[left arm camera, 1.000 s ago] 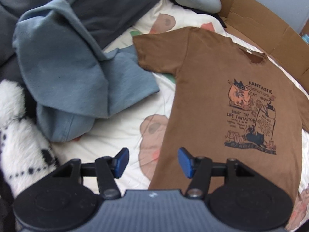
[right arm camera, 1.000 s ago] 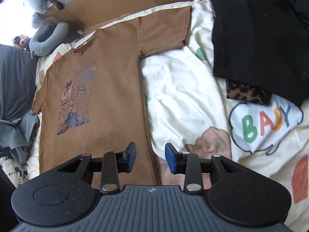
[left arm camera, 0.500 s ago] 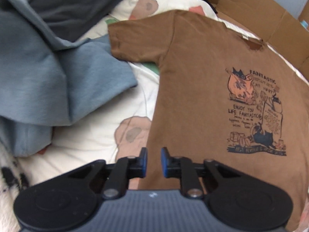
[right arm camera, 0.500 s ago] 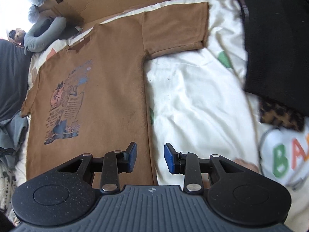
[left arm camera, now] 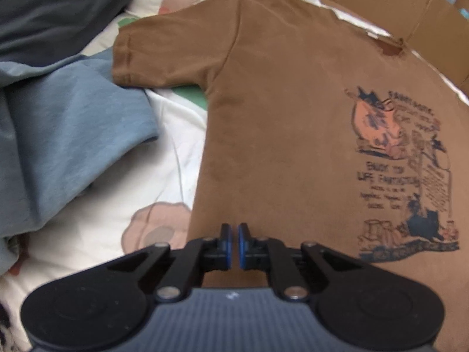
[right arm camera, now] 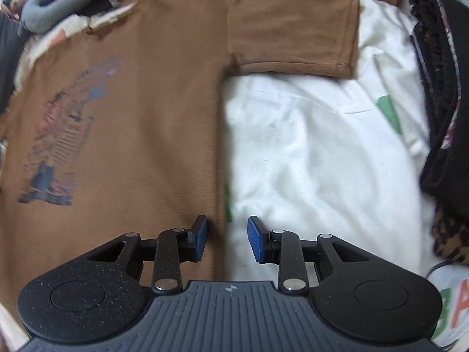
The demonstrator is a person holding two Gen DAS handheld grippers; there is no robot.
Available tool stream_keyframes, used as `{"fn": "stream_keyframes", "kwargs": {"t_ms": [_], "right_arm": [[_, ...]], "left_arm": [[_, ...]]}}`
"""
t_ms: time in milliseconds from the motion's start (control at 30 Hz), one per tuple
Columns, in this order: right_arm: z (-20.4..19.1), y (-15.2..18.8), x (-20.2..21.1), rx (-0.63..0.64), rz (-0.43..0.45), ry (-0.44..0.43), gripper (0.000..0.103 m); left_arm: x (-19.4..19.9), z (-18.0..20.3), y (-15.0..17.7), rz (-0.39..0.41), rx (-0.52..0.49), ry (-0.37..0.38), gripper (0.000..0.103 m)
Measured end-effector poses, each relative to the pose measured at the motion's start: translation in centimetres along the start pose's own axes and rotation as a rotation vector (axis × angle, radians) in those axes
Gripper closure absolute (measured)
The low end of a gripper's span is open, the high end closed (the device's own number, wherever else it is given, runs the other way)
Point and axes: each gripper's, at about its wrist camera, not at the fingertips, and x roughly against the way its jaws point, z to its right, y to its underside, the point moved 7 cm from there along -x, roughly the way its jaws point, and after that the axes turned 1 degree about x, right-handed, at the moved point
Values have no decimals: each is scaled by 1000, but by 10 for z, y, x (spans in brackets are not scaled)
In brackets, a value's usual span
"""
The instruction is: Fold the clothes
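Note:
A brown T-shirt (left arm camera: 278,117) with a cat print (left arm camera: 404,170) lies flat, front up, on a white printed quilt (left arm camera: 176,152). My left gripper (left arm camera: 233,234) is shut, its pads low over the shirt's left side edge near the hem. I cannot tell whether cloth is pinched between them. In the right wrist view the same T-shirt (right arm camera: 146,117) spreads to the left, its sleeve (right arm camera: 293,35) lying flat. My right gripper (right arm camera: 227,234) is open and its jaws are closing a little. The shirt's right side edge runs between its pads, which do not press on it.
A blue-grey garment (left arm camera: 73,146) and dark grey cloth (left arm camera: 58,6) are heaped left of the shirt. Flattened cardboard (left arm camera: 410,20) lies beyond the collar. A black garment (right arm camera: 445,102) and a leopard-print piece (right arm camera: 448,234) lie at the right, a grey neck pillow (right arm camera: 58,3) at the far left.
Both grippers have sunk toward the shirt's lower side edges. The left jaws went from wide open to shut. The right jaws narrowed slightly. The shirt has not moved.

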Motion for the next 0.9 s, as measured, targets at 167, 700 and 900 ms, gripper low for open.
{"fn": "stream_keyframes", "kwargs": {"t_ms": [167,700,900], "right_arm": [[7,0,1,-2,-12,6,68],[9,-33,23,-89,72,-53,84],[19,-67,15,-168,132,-75,71]], "left_arm": [[-15,-5,0,-10,14,-27,97],[7,2,-32,70,-12,-38,97],[6,29,-59,75,-49,-7,95]]}}
